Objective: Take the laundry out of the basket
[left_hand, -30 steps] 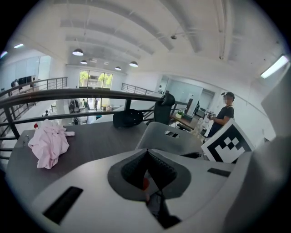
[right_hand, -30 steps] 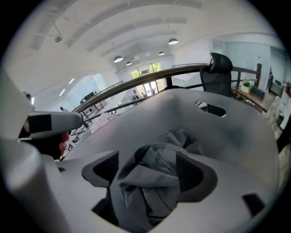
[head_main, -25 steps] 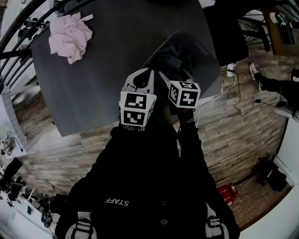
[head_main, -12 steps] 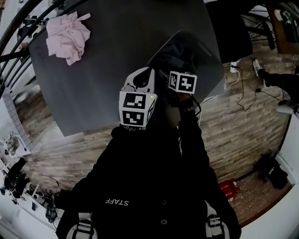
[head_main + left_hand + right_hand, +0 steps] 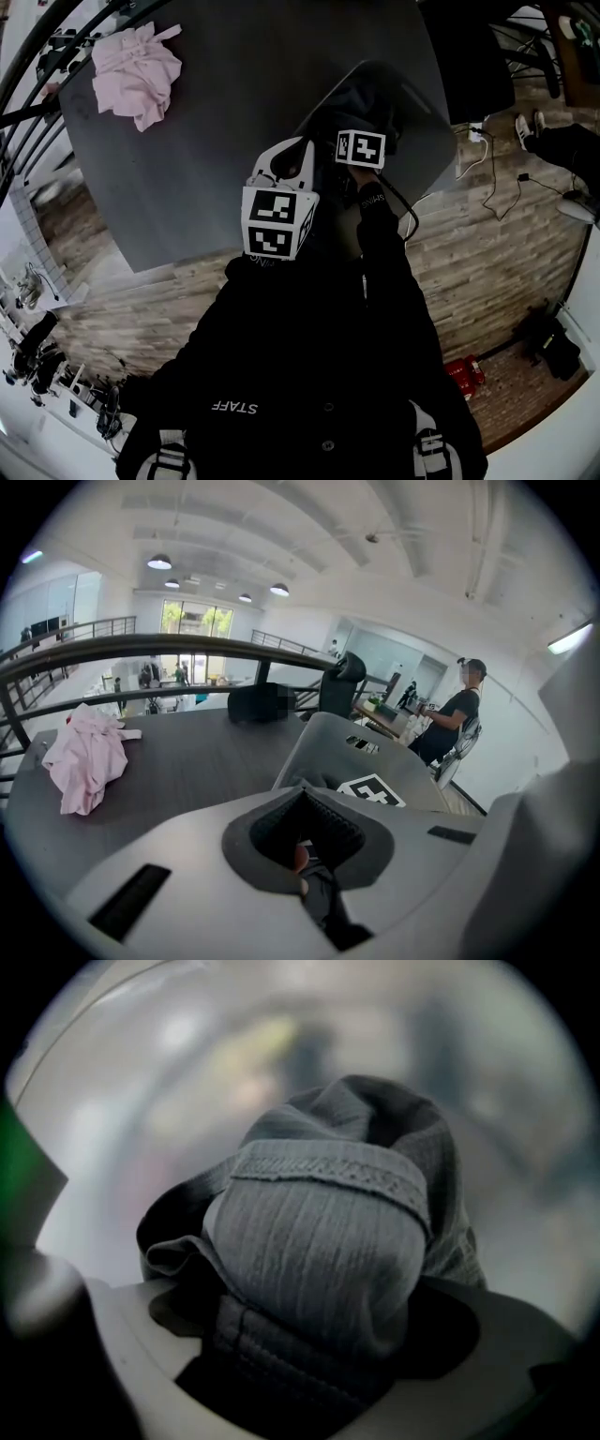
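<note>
Tabletop basket (image 5: 424, 122): right gripper (image 5: 361, 148) is sunk deeper, fingers just spread, garment (image 5: 323, 1241) between them, fingertips hidden; left gripper (image 5: 295, 155) is held clenched.

pink cloth (image 5: 138, 73): pink | ribbed garment (image 5: 328, 1251): grey | basket (image 5: 424, 124): grey | table (image 5: 234, 141): dark grey

Blurred basket (image 5: 122, 1082) wall, grey garment (image 5: 328, 1241), lower folds in shadow

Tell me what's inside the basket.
A crumpled dark grey ribbed garment lies in the basket, with pale basket wall showing around it. Whether more laundry lies beneath cannot be seen: the fabric hides whatever is under it.
</note>
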A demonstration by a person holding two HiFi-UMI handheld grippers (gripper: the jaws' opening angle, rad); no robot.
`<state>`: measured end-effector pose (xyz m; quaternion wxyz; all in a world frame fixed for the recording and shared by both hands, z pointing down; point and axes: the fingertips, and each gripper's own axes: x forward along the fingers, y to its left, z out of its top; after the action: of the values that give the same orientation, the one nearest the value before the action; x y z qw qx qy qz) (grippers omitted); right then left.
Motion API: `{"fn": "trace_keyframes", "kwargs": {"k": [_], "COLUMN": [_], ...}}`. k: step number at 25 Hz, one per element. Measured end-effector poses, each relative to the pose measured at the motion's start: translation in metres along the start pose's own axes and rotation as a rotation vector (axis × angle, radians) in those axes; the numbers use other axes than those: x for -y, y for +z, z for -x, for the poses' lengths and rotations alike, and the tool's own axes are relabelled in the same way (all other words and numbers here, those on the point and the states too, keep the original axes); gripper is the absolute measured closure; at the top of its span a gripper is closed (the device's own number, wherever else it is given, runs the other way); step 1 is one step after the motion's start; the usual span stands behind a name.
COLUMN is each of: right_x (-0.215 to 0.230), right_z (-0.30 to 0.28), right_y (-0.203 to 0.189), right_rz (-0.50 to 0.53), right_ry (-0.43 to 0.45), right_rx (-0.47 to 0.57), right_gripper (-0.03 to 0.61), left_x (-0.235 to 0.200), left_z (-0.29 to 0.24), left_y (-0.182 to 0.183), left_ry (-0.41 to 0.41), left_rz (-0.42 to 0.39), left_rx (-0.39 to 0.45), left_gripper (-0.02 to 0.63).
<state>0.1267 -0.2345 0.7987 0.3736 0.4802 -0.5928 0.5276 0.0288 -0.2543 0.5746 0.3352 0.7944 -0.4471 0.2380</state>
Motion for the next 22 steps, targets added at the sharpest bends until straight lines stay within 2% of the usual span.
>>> {"fn": "trace_keyframes", "kwargs": {"k": [14,19,22], "right_x": [0.008,0.006,0.004], "right_z": [-0.018,-0.018,-0.016], "right_y": [0.003,0.004,0.003], "right_rz": [0.000,0.015,0.023], "right_ry": [-0.083,-0.087,-0.090], "right_rx": [0.041,0.045,0.043], "right_gripper": [0.032,0.035,0.068], "left_x": [-0.007,-0.010,-0.013], "left_z": [0.012,0.022,0.032], "left_y": [-0.006,-0.006,-0.007], "left_ry": [0.010,0.019,0.030], "left_rz": [0.016,0.014,0.019], "left_rx": [-0.003,0.010,0.023], "left_gripper": [0.612,0.612,0.612]}}
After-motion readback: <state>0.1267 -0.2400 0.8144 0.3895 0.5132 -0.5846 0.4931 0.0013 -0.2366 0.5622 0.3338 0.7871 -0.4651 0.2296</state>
